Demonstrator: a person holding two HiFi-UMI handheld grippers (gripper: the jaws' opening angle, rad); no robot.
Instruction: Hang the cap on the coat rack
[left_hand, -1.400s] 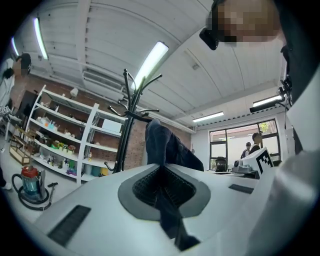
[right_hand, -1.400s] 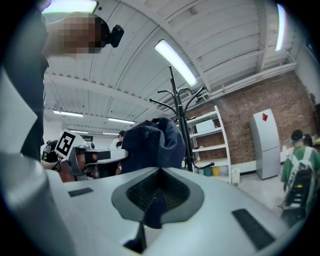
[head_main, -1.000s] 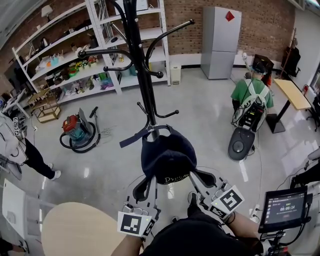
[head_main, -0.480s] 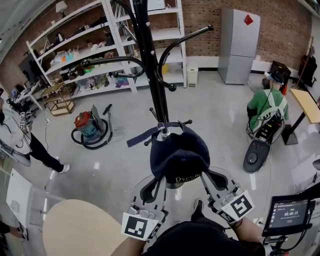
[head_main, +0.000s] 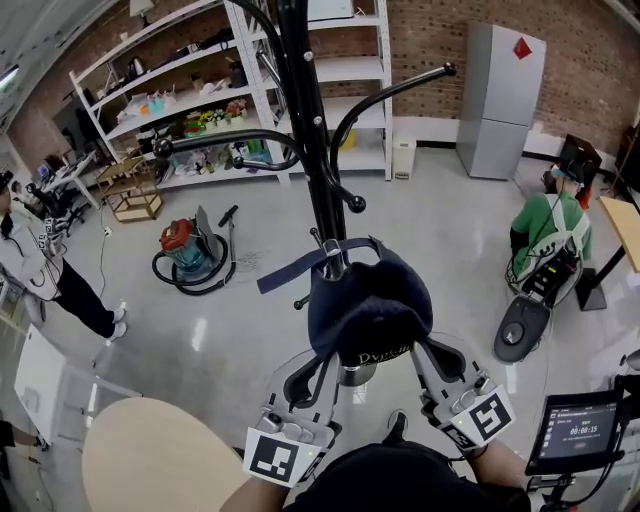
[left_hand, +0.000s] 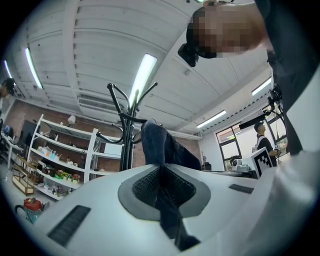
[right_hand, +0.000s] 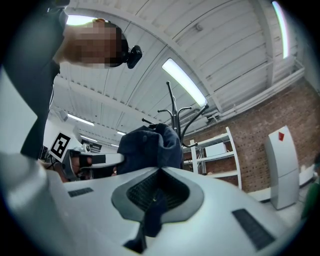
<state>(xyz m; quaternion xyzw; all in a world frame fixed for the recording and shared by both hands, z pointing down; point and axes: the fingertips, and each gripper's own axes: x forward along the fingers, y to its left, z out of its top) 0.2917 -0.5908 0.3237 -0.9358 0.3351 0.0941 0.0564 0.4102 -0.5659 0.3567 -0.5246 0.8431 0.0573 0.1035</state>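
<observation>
- The left gripper (head_main: 318, 362) is gripping the navy baseball cap (head_main: 368, 305) — its jaws are closed on the fabric at the cap's left edge.
- The right gripper (head_main: 418, 350) is pinching the opposite edge, jaws likewise closed on cloth.
- The cap is hanging between both grippers, just in front of the black coat rack (head_main: 312, 150).
- The cap's back strap (head_main: 300, 268) is crossing the rack's pole — contact cannot be confirmed.

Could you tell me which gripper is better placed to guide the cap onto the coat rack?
Probably the left gripper. Both are shut on the cap, but the coat rack stands left of the cap's middle, nearer the left one than the right gripper.
</observation>
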